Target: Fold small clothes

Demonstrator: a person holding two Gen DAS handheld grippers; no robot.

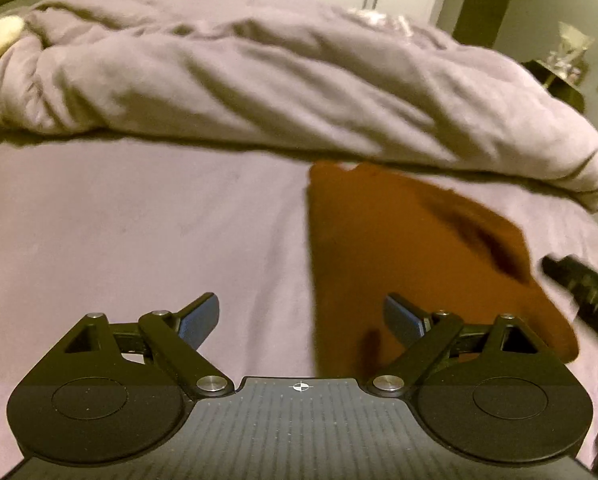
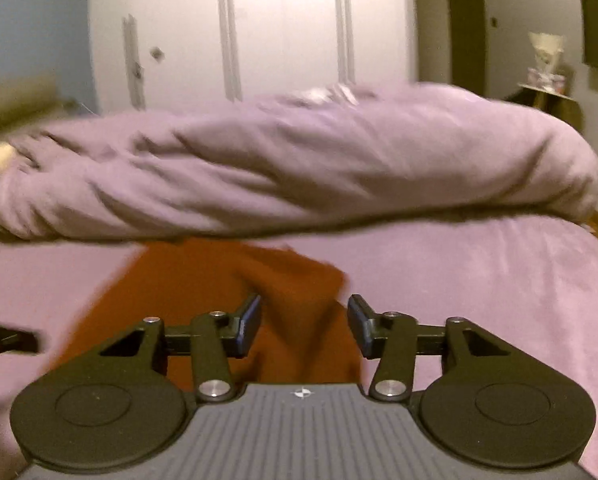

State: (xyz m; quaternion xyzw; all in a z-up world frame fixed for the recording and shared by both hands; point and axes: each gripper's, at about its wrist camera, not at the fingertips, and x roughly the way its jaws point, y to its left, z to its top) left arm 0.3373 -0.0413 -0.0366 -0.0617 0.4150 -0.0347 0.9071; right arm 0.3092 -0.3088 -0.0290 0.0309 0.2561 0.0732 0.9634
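Our left tongs (image 1: 301, 320) and right tongs (image 2: 303, 326) both stand apart and grip nothing above the rust-orange garment (image 1: 383, 248), which lies partly folded on the bed's lilac sheet (image 1: 139, 220) just before the bunched duvet (image 1: 259, 76).

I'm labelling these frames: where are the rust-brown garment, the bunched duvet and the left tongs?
rust-brown garment (image 1: 379, 248), left wrist view, flat middle.
bunched duvet (image 2: 299, 160), right wrist view, front folds.
left tongs (image 1: 301, 318), left wrist view, midway between fingertips.
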